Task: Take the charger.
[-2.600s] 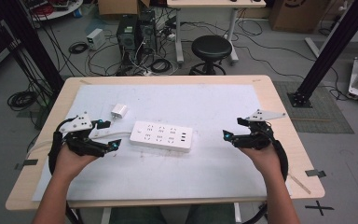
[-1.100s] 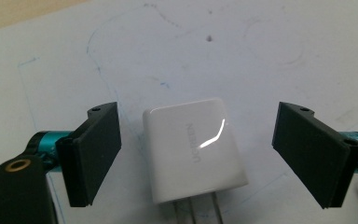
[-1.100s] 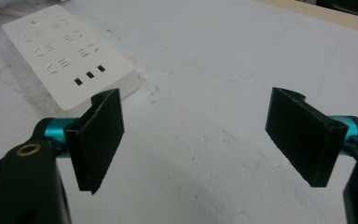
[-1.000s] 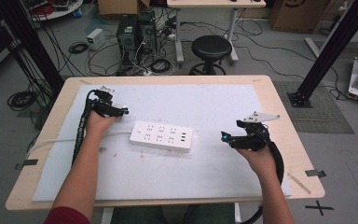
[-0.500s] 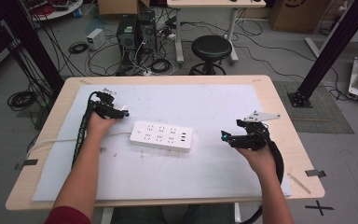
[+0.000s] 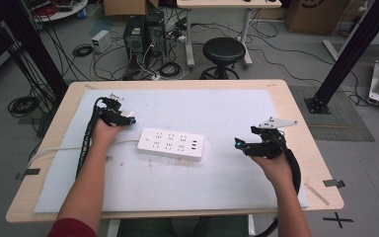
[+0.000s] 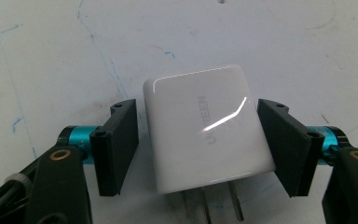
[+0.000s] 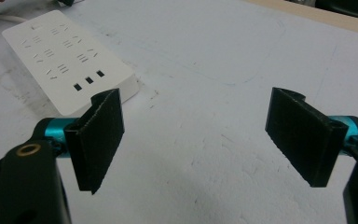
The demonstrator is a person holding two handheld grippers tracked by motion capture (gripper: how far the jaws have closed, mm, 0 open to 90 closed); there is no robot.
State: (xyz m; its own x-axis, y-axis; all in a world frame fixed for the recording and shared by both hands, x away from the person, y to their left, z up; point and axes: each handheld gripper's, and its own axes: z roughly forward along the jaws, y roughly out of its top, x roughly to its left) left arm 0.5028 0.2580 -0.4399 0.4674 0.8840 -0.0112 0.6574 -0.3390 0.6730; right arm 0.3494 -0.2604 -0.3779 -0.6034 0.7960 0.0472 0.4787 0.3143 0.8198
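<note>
A white wall charger [image 7: 205, 130] lies flat on the white sheet, its metal prongs pointing toward the camera. My left gripper [image 7: 200, 144] straddles it. The jaws have just been closing: the right pad [image 7: 284, 144] is at the charger's edge and a narrow gap remains at the left pad [image 7: 119, 144]. From above, the left gripper [image 6: 127, 118] sits at the sheet's far left. A white power strip [image 6: 170, 142] lies in the middle, also seen as the power strip [image 8: 65, 60]. My right gripper [image 6: 239, 143] hovers to its right, open with nothing between its jaws [image 8: 200, 140].
The white sheet [image 6: 217, 106] covers most of the wooden table [image 6: 296, 113]. The strip's white cable [image 6: 54, 149] runs off the left edge. Behind the table stand a black stool [image 6: 223, 49] and computer cases among floor cables.
The left hand has moved from the front left of the table up to the charger at the far left, where it has stayed for the last second. The right hand has hardly shifted.
</note>
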